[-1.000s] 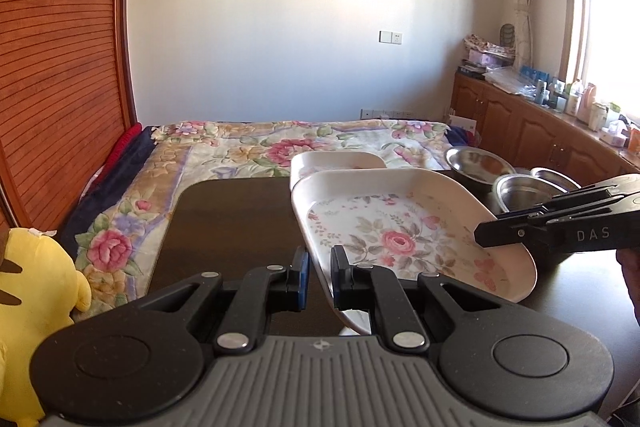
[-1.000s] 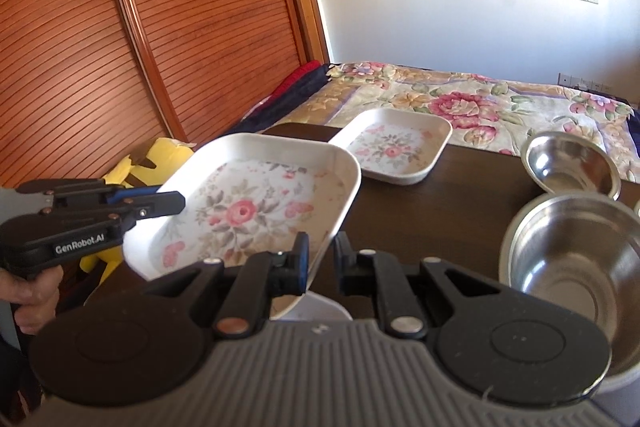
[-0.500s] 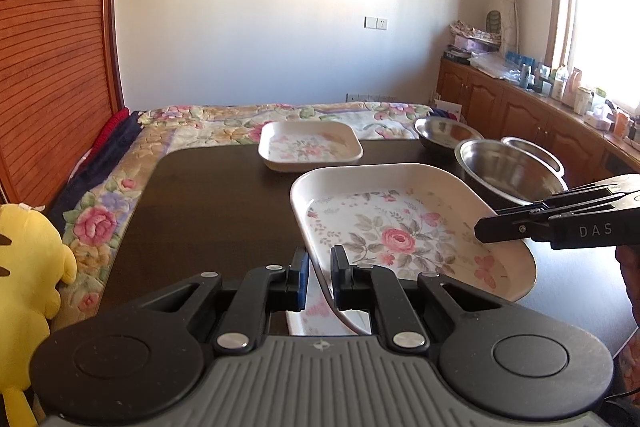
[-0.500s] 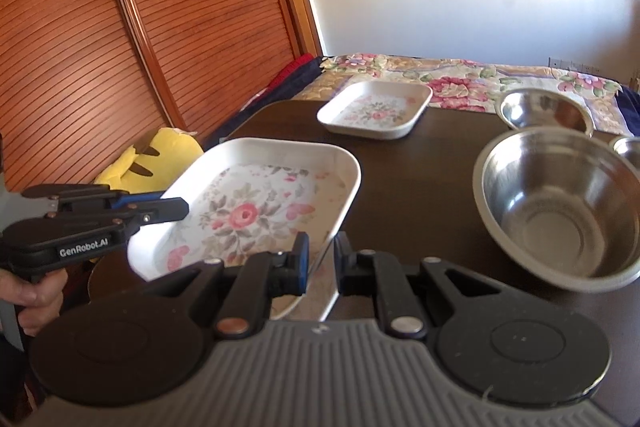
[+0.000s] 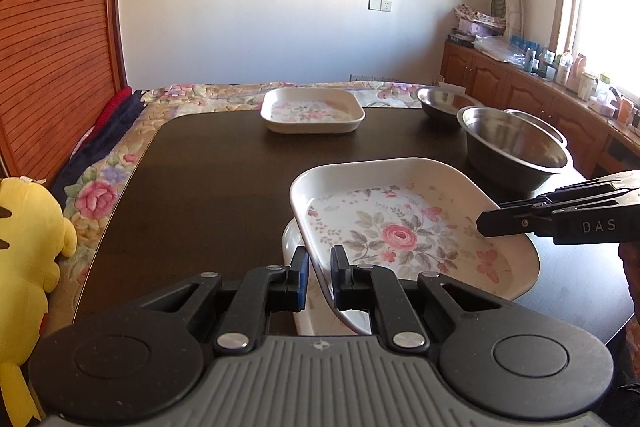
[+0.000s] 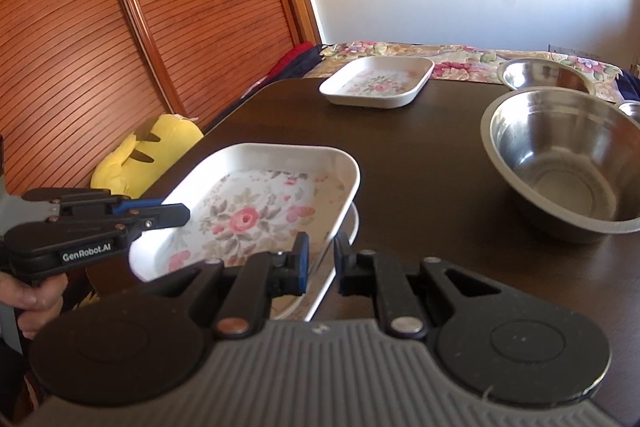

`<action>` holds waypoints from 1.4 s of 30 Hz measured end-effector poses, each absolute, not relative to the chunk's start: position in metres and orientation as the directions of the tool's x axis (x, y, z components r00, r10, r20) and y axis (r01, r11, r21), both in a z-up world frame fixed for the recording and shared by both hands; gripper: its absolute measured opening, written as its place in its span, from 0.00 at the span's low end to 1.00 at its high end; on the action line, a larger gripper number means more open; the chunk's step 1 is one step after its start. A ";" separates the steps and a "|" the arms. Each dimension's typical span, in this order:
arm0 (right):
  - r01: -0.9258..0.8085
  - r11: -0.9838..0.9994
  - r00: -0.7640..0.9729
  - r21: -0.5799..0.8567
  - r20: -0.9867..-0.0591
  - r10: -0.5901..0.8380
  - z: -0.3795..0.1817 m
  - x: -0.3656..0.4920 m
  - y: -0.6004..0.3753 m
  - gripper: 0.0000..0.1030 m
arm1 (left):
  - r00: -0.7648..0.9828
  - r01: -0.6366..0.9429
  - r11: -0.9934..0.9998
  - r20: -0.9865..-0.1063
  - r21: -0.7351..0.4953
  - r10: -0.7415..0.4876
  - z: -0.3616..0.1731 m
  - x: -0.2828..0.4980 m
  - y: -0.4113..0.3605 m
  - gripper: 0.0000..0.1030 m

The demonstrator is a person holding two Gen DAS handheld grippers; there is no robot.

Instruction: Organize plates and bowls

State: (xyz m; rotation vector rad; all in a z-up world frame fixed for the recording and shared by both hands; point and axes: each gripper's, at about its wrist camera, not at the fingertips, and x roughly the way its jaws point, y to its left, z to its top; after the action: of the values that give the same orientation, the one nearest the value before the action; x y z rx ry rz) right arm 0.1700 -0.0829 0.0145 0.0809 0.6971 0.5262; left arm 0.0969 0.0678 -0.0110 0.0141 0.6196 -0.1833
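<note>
A yellow plush toy (image 5: 28, 251) leans beside the dark wooden desk (image 5: 208, 187), near a floral bedspread (image 5: 104, 187). Slatted reddish wooden doors (image 6: 120, 27) stand behind; cluttered wooden cabinets (image 5: 520, 87) line the window wall.

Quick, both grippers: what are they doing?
Left gripper: shut on floral plate rim.
Right gripper: shut on the same plate's opposite rim.

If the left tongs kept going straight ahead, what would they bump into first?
The left tongs already pinch the rim of the big flowered plate, so that plate goes along. Beyond it lies bare dark table, then probably the smaller flowered dish at the far edge, though depth is hard to judge.
</note>
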 end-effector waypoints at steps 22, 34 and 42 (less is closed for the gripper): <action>-0.450 0.879 0.671 0.155 -0.590 0.448 0.011 0.160 -0.075 0.15 | 0.780 0.162 0.986 -0.609 -0.027 -0.145 -0.028 0.101 0.069 0.12; -0.439 0.879 0.669 0.185 -0.587 0.457 0.005 0.158 -0.074 0.15 | 0.785 0.155 0.988 -0.604 -0.018 -0.135 -0.031 0.103 0.068 0.12; -0.432 0.876 0.676 0.213 -0.567 0.471 0.003 0.159 -0.079 0.16 | 0.786 0.152 0.988 -0.605 -0.016 -0.131 -0.032 0.105 0.068 0.12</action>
State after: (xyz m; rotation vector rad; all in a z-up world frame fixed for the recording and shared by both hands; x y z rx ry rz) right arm 0.1593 -0.0791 0.0026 0.0629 0.6546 0.5081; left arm 0.1053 0.0677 -0.0324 0.0338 0.6493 -0.1527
